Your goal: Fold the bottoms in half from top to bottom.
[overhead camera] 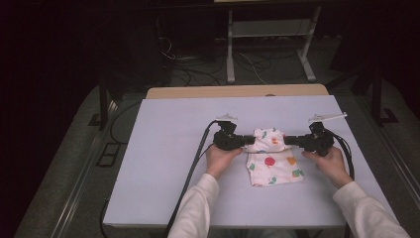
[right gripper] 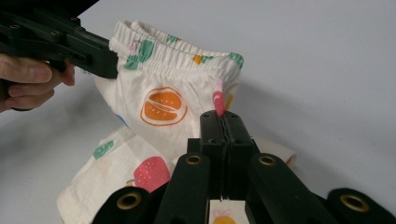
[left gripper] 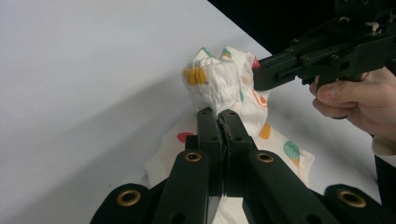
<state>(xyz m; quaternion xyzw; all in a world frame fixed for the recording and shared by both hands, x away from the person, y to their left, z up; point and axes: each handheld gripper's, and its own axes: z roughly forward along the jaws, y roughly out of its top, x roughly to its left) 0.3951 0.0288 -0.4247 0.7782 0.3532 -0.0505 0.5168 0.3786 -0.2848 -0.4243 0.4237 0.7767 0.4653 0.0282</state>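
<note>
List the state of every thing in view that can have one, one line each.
Fruit-print shorts: waistband end lifted off the table, lower part lying flat.
Left gripper: shut on the shorts' left side by the waistband.
Right gripper: shut on the shorts' right side by the waistband.
Table: covered by a pale sheet.

The tabletop point(overhead camera: 163, 148) is covered with a pale, bluish-white sheet, and a strip of light wood point(overhead camera: 237, 91) shows at its far edge. The floor point(overhead camera: 64, 188) around it is grey carpet. Behind the tabletop stands a white metal frame point(overhead camera: 270, 34) with two legs, and loose cables point(overhead camera: 198, 69) lie on the floor near it. The room is dim; the far part and the left side are almost black.
</note>
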